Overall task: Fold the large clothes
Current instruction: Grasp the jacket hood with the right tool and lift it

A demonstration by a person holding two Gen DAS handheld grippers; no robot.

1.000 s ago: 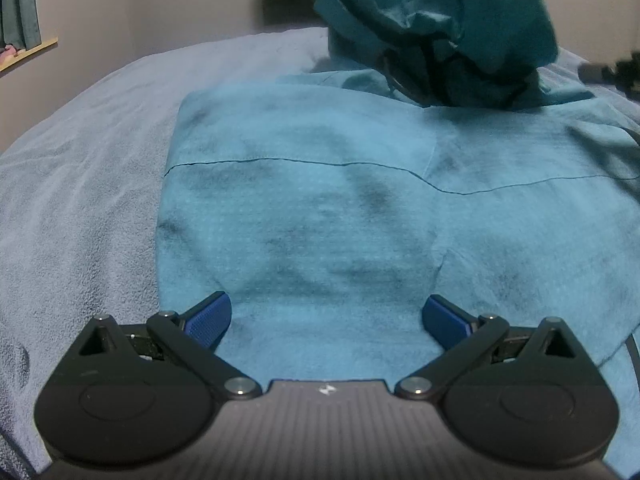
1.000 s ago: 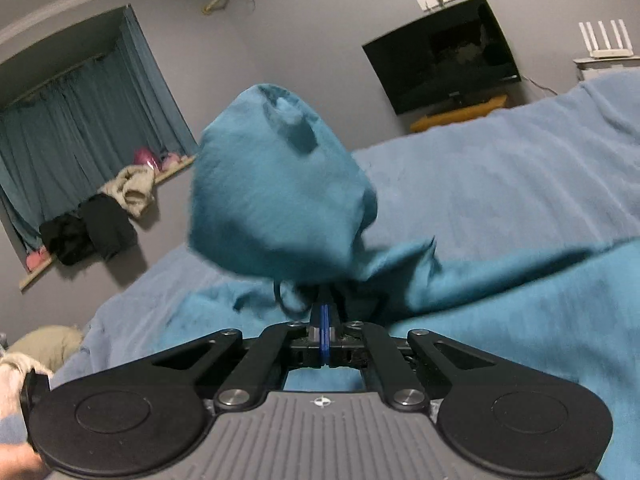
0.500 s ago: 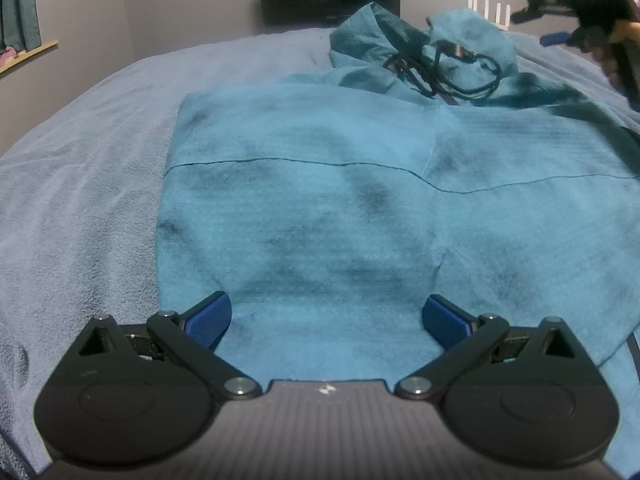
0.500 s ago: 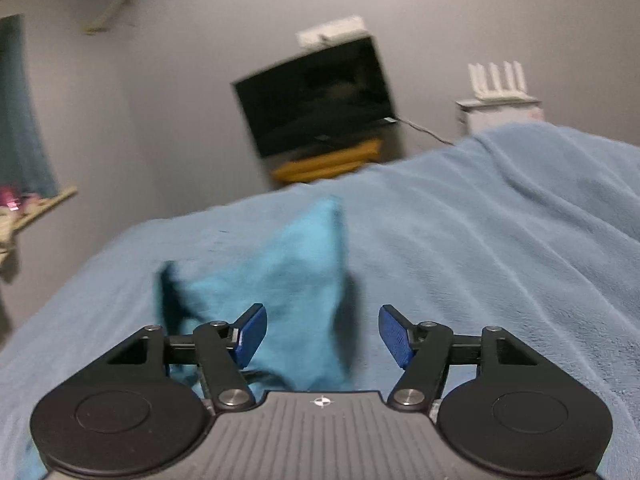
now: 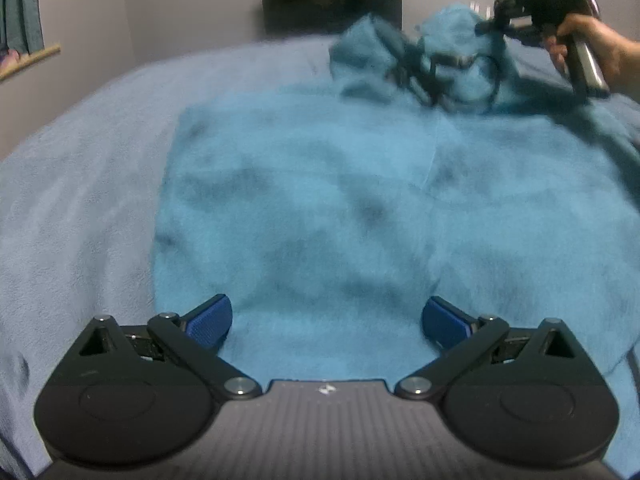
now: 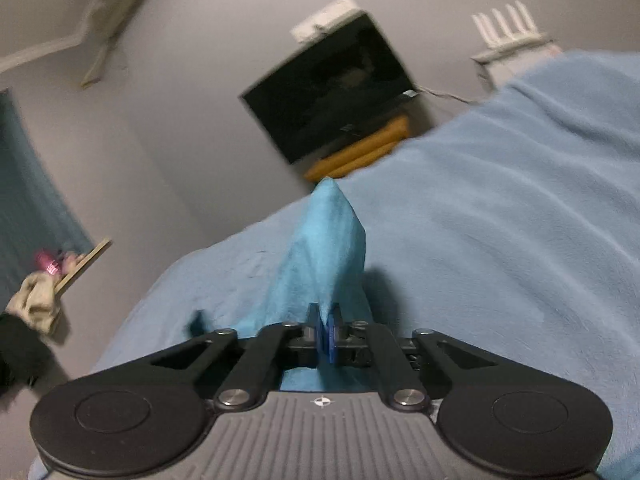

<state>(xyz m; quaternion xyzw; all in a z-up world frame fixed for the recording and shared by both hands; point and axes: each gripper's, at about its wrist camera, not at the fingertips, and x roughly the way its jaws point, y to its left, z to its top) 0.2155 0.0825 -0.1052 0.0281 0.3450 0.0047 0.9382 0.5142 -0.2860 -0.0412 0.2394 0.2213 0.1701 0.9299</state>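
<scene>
Now my right gripper (image 6: pixel 327 334) is clamped on the far hood end of the teal fleece hooded garment (image 5: pixel 360 216) lying lengthwise away across the pale blue blanket (image 5: pixel 80 184), while my left gripper (image 5: pixel 326 320), jaws wide apart, hovers over its near hem.

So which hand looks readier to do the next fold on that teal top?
Probably the right gripper: it is shut on the teal hoodie at its hood end. The left gripper hangs open over the hem, gripping nothing.

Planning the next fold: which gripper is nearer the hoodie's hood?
Right. The right gripper is shut on the hood fabric itself. The left gripper hovers open over the hoodie body, well short of the hood.
</scene>
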